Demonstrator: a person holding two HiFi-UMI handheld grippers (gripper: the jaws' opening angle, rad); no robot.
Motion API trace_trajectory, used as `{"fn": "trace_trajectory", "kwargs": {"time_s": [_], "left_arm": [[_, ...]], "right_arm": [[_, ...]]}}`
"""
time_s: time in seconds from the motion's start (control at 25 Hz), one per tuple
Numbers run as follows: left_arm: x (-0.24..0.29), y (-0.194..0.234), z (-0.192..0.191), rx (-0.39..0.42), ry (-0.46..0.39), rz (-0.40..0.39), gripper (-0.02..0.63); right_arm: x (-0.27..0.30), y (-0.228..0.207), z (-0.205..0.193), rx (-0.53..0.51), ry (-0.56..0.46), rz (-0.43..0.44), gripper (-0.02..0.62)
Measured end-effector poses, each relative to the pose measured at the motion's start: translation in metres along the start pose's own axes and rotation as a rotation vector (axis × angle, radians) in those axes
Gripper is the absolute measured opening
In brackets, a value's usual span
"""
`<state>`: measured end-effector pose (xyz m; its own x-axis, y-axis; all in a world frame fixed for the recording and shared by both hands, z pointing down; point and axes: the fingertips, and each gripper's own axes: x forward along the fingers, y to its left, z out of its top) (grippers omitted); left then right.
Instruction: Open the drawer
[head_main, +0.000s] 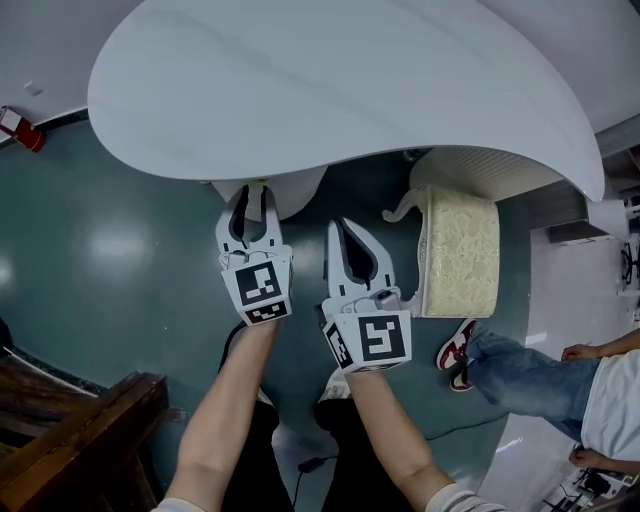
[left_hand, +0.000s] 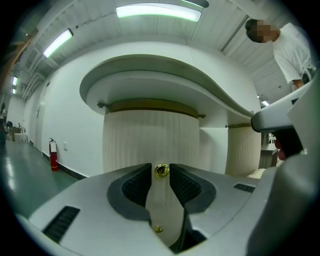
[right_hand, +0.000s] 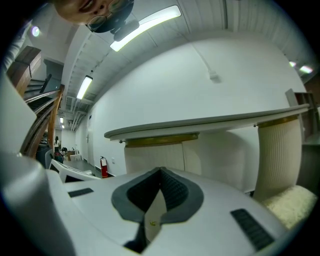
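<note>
You are lining up your left gripper (head_main: 256, 196) on the brass knob (left_hand: 161, 170) of the drawer (left_hand: 162, 192), set in the fluted pedestal (left_hand: 135, 140) under the near edge of the bench (head_main: 330, 80). Its fingers are standing apart, with the knob between their tips and not yet pinched. Your right gripper (head_main: 340, 232) is hanging beside it, fingers closed on nothing. The drawer is looking shut, so gripping and pulling remain.
</note>
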<state>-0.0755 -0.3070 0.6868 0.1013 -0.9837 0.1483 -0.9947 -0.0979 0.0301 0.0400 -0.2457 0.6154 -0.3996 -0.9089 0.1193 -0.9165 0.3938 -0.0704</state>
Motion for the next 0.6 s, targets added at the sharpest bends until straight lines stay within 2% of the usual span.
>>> {"fn": "trace_trajectory", "kwargs": {"time_s": [0.08, 0.6], "left_arm": [[0.005, 0.002, -0.004, 0.003, 0.007, 0.005, 0.129], [0.027, -0.003, -0.010, 0.082, -0.004, 0.033, 0.114]], "right_arm": [[0.003, 0.001, -0.002, -0.013, 0.002, 0.000, 0.003], [0.012, -0.010, -0.009, -0.024, 0.007, 0.003, 0.004]]}}
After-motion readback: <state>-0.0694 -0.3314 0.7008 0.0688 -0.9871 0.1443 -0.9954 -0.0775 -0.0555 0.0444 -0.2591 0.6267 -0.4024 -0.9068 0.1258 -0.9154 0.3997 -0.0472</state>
